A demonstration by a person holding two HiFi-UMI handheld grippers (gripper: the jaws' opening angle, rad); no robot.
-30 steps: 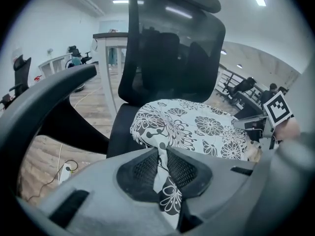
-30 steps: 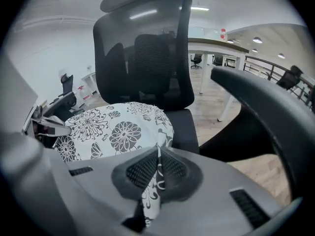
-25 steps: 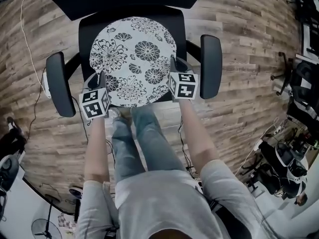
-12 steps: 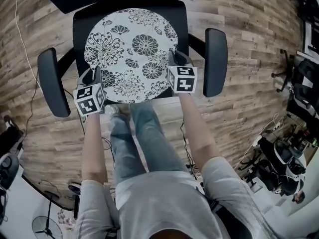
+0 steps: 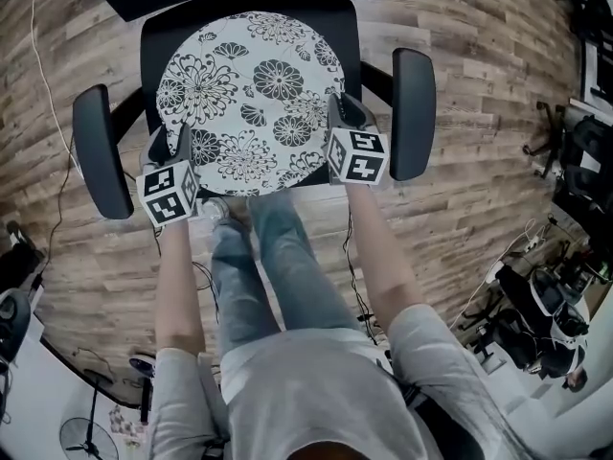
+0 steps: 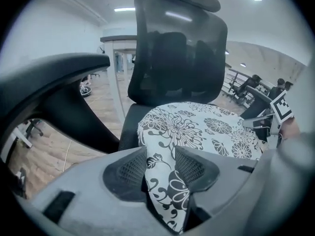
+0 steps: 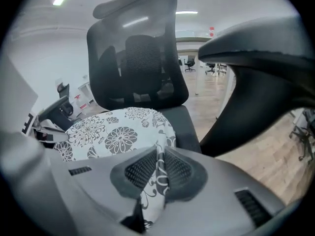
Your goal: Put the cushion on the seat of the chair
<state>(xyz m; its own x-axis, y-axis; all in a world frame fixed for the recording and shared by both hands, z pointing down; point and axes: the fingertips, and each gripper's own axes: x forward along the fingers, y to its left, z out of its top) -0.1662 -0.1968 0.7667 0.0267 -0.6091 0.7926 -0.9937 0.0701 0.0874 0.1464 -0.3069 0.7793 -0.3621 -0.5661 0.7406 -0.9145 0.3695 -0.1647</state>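
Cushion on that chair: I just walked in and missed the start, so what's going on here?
A person holds a gripper in each hand at the near edge of a round flowered cushion, which lies on the office chair's seat. The right gripper has its fingers pinched on the cushion's rim. The left gripper has just been opening its fingers, and the rim sits loose between them. The placing looks nearly done.

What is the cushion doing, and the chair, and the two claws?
chair: upright, seat mostly covered
cushion: lying on the seat, near edge in both claws
left claw: jaws have just been opening, cushion edge between them
right claw: shut on the cushion edge
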